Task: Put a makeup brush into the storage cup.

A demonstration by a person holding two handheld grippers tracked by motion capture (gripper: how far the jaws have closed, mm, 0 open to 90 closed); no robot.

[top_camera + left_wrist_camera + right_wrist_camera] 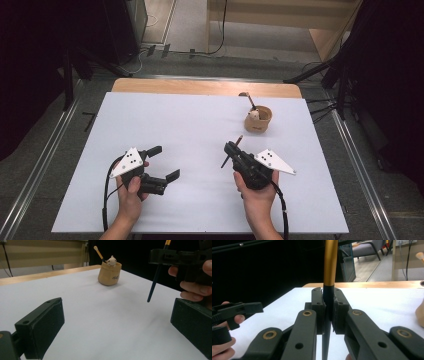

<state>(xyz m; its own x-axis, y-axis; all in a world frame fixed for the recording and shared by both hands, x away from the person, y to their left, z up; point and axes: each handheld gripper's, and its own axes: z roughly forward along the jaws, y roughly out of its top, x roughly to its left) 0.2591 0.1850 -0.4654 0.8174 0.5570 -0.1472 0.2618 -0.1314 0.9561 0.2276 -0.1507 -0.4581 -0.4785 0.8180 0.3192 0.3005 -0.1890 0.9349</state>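
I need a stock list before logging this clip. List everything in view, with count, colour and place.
Flat white table top: one, white, centre, with a bare wooden strip along its far edge.
Small tan sack-shaped holder: one, tan, far right of the table, upright.
Tiny cream figure: one, cream, in the holder's mouth.
Thin wooden-tipped stick: one, standing in the holder.
Slim dark brush with gold upper handle: one, clamped in the right claw.
Left claw: one, black, near left, open.
Right claw: one, black, near right, shut on the brush.

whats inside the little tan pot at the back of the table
A small pale animal figure peeks over the rim of the pot, and a brush leans out beside it. The pot's wall hides their lower parts and anything underneath.
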